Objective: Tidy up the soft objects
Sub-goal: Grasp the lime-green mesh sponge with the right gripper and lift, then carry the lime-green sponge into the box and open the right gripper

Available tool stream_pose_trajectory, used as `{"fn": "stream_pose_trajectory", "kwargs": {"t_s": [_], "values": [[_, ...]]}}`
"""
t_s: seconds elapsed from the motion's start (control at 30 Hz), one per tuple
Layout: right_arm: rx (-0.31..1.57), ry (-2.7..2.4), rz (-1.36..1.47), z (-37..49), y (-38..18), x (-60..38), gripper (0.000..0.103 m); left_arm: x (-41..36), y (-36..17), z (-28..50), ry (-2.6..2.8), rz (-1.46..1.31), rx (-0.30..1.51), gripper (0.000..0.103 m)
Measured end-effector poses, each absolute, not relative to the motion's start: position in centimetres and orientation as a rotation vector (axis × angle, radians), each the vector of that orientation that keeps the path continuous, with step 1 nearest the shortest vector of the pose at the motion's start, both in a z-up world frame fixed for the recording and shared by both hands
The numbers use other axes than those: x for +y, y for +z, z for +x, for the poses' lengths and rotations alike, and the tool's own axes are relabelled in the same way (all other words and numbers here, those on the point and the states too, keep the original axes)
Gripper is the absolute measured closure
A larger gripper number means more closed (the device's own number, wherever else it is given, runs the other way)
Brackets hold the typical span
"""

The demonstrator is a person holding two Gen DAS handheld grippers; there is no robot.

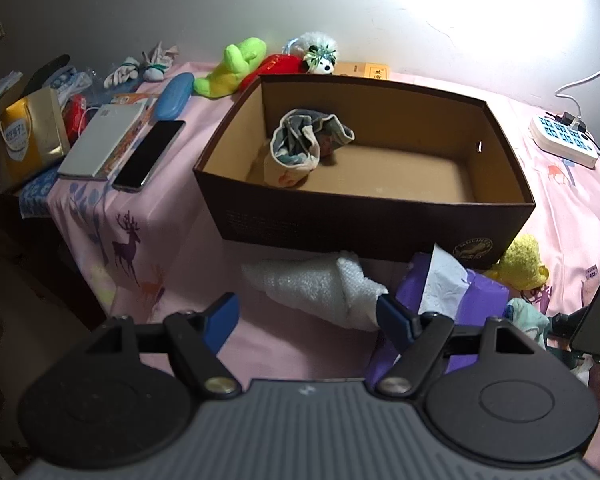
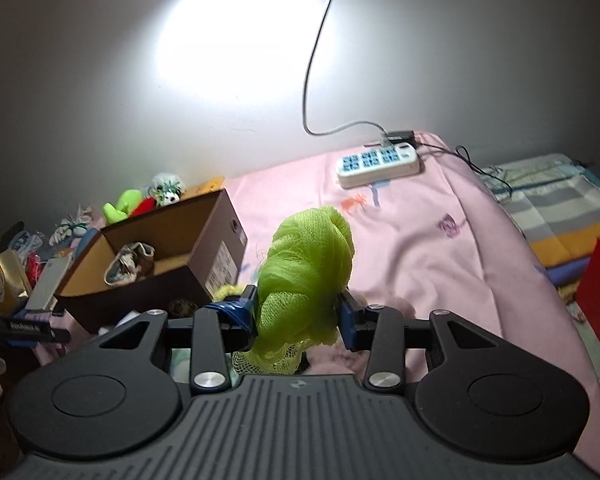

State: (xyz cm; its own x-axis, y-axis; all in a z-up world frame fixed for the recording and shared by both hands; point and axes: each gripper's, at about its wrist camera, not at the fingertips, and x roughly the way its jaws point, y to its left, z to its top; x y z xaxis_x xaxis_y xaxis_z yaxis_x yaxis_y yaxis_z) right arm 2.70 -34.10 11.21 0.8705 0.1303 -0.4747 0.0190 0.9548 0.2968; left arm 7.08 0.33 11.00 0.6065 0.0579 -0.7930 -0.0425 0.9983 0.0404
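Note:
A brown cardboard box (image 1: pixel 380 232) stands open on the pink bedsheet, with a rolled patterned cloth (image 1: pixel 306 146) inside at its left end. My left gripper (image 1: pixel 306 316) is open and empty, just in front of a rolled white towel (image 1: pixel 320 286) that lies before the box. My right gripper (image 2: pixel 298 316) is shut on a lime-green mesh bath pouf (image 2: pixel 306 268), held above the sheet to the right of the box (image 2: pixel 160 276). A yellow knitted item (image 1: pixel 524 262) and a purple tissue pack (image 1: pixel 476 296) lie by the box's front right corner.
Behind the box sit a green plush (image 1: pixel 232 66), a red plush (image 1: pixel 278 65) and a small panda (image 1: pixel 320 56). Left of it lie a phone (image 1: pixel 150 154), a silver tablet (image 1: pixel 102 140) and a blue case (image 1: pixel 175 95). A white power strip (image 1: pixel 564 140) lies far right.

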Motion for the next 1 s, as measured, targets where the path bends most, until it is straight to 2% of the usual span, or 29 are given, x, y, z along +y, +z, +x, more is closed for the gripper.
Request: {"fn": "stream_pose_trajectory", "kwargs": {"t_s": [0.17,0.37,0.63,0.8,1.0], "values": [[0.433,0.126,0.269,6.2,15.7,-33.5,0.080,0.5,10.4,6.0,0.010,0.036,0.940,0.024],[0.313,0.171,0.099,10.4,20.8,-31.0,0.079,1.2,9.3,5.3,-0.038,0.057,0.963,0.024],[0.257,0.250,-0.017,16.8,24.1,-25.5,0.079,3.4,8.7,5.8,-0.060,0.051,0.965,0.024],[0.340,0.273,-0.003,20.9,23.8,-20.9,0.078,5.7,8.4,6.4,-0.051,0.035,0.966,0.024],[0.576,0.256,0.022,26.2,18.5,-14.6,0.078,8.6,7.9,7.3,-0.038,0.008,0.974,0.024]]}}
